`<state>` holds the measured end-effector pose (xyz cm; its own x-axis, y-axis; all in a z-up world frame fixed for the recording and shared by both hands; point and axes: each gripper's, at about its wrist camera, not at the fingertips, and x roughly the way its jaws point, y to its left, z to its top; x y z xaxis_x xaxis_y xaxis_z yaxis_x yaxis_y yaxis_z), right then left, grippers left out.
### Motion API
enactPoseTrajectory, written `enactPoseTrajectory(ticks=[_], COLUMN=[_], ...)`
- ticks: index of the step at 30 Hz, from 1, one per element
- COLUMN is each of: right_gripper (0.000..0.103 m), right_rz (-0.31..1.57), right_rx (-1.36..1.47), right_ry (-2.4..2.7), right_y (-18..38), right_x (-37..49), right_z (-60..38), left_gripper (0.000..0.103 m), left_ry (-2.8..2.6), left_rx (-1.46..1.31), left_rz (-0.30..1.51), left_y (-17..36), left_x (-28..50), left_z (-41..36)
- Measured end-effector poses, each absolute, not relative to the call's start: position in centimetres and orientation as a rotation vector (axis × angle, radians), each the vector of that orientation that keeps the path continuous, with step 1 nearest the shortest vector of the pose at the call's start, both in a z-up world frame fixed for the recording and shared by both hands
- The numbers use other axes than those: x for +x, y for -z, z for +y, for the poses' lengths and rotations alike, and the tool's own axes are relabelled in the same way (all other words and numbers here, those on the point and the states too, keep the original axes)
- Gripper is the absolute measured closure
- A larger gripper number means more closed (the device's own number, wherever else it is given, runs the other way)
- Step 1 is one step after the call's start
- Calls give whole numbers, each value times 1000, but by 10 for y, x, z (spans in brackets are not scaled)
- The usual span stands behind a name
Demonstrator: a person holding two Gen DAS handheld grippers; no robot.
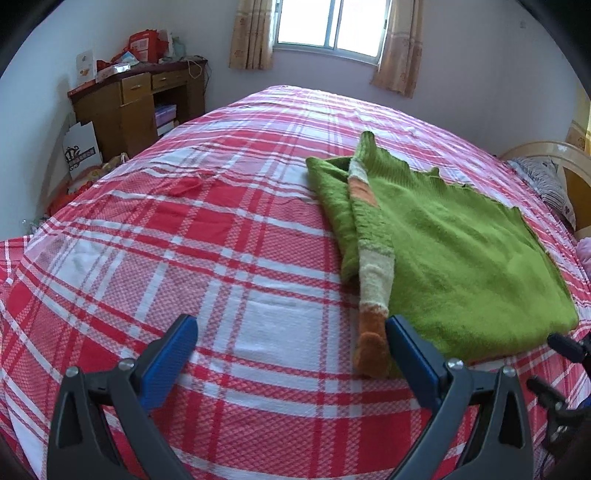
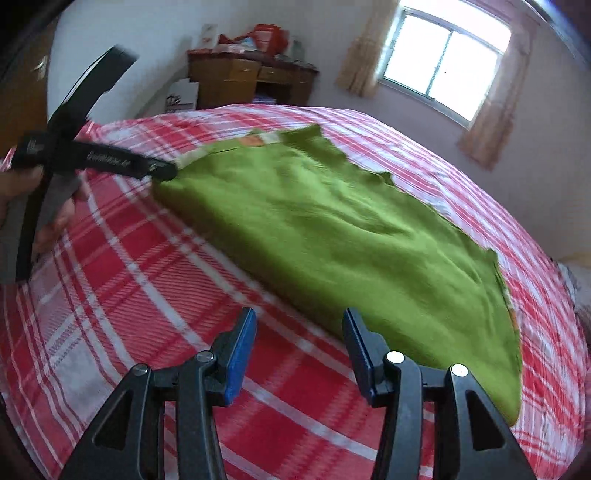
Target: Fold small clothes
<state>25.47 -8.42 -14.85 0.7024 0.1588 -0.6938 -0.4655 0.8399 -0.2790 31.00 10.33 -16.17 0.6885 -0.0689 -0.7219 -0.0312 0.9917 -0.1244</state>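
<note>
A green knitted sweater (image 1: 454,251) lies folded on the red-and-white checked bed sheet (image 1: 207,266). Its cream-and-orange striped sleeve (image 1: 373,280) runs down the sweater's left edge. In the left wrist view my left gripper (image 1: 291,328) is open wide above the sheet, and the sleeve's orange cuff (image 1: 371,350) lies just inside its right finger. In the right wrist view my right gripper (image 2: 299,332) is open over the sheet at the near edge of the sweater (image 2: 332,229), with nothing between its pads. A hand (image 2: 22,192) holds the left tool's black frame (image 2: 107,162) at the sweater's far left corner.
A wooden desk (image 1: 140,107) piled with boxes stands beyond the bed's far left corner, under a curtained window (image 1: 328,26). A patterned pillow (image 1: 546,184) and the headboard (image 1: 543,147) are at the right. Bags lie on the floor left of the bed.
</note>
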Motion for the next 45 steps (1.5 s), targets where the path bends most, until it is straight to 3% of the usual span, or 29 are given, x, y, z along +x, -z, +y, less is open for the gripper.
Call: enactPoseTrajectory(ticks=[34,45], right_gripper=[53,53], right_rz=[498,507], right_rx=[-820,-821], right_ry=[-367,-355], right_y=[164,166], right_x=[265,276], right_z=[77,93], left_gripper=[0,1], left_ry=[12,209], left_rx=[-248,-267], left_rz=[837,855], left_y=[150,139], left_x=[382,430], left_z=[158,121])
